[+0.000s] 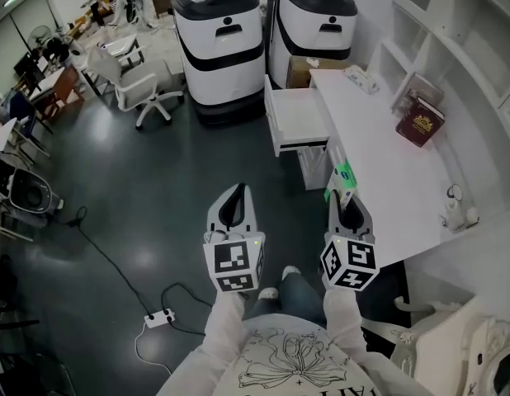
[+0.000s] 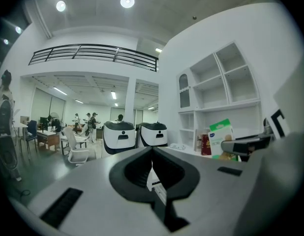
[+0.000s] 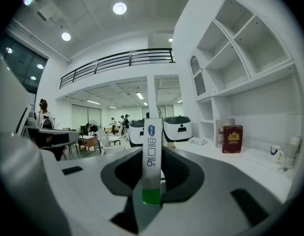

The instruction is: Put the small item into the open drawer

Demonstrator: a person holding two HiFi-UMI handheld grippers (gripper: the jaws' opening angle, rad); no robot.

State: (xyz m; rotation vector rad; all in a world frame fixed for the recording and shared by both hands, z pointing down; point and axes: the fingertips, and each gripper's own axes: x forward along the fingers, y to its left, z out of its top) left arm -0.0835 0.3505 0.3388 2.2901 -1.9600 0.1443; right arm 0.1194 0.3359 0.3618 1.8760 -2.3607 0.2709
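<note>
A small flat box [image 1: 343,175], white with a green end, stands upright between the jaws of my right gripper [image 1: 343,191], which is shut on it. In the right gripper view the box [image 3: 152,132] rises from the gripper [image 3: 153,154]. The open white drawer [image 1: 296,120] juts out from the desk's left side, ahead of the box. My left gripper [image 1: 237,192] hangs over the dark floor beside the right one, shut with nothing in it [image 2: 152,149]. From the left gripper view the box [image 2: 221,132] shows at the right.
A long white desk [image 1: 387,167] runs along the right with a red book [image 1: 420,122] and a white cup [image 1: 455,195] on it. Two large white-and-black machines [image 1: 219,44] stand behind the drawer. A white office chair [image 1: 144,85] and a floor power strip [image 1: 160,318] lie to the left.
</note>
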